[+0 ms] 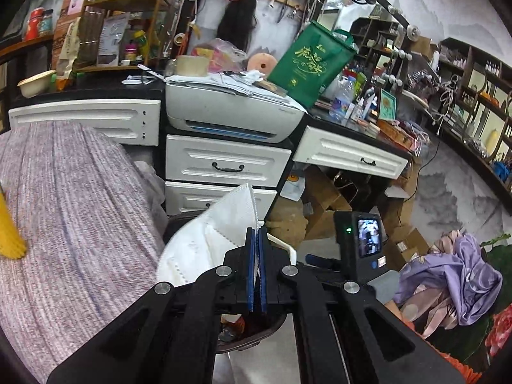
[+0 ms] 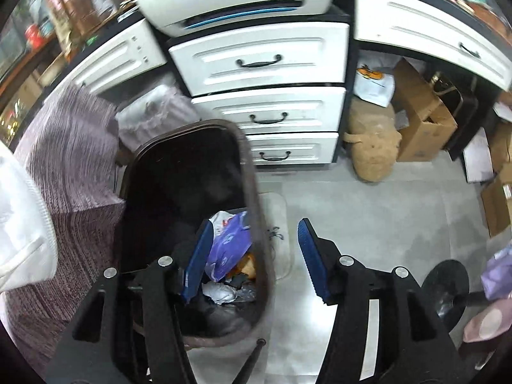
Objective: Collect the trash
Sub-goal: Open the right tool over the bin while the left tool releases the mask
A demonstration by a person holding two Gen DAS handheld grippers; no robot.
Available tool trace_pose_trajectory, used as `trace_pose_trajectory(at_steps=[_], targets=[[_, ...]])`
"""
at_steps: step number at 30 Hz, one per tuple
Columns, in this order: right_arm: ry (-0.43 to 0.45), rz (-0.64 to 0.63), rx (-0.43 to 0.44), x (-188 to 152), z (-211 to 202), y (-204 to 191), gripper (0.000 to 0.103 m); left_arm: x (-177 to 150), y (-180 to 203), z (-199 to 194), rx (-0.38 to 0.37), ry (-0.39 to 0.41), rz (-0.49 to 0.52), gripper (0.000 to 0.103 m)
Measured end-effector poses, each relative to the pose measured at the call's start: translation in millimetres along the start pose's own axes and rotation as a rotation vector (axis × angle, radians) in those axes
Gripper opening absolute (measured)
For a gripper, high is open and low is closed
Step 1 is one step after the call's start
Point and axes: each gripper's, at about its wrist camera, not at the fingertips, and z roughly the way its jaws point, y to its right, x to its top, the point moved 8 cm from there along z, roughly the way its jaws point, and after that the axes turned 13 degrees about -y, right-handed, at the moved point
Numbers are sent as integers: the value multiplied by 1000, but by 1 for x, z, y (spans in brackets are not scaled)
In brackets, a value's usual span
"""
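Left gripper pinched tight on white face mask, my hold near folded edge. Mask hangs above dark trash bin, beside purple bedspread. I judge mask light, soft, floppy; ear loop may snag on pads. Right gripper wide apart, empty, straddling bin rim. Bin already holds purple wrapper and crumpled paper.

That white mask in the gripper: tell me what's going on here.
The left gripper is shut on a white face mask, held above the dark trash bin beside the white drawers. The right gripper is open and empty over the bin's rim. Purple wrapper and other rubbish already lie inside.
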Motion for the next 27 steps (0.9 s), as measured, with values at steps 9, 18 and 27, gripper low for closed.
trace_pose_trajectory(at_steps=[9,18,27], targets=[[7,98,6,-4,0,44,56,3,27,29,-33,-38,11,3],[4,139,-3,-10,1,63,55,-11,26,74,-24,-139,-14,3],[-2,171,3,-14,1,74,62,-32,19,107,21,-251,5,68]])
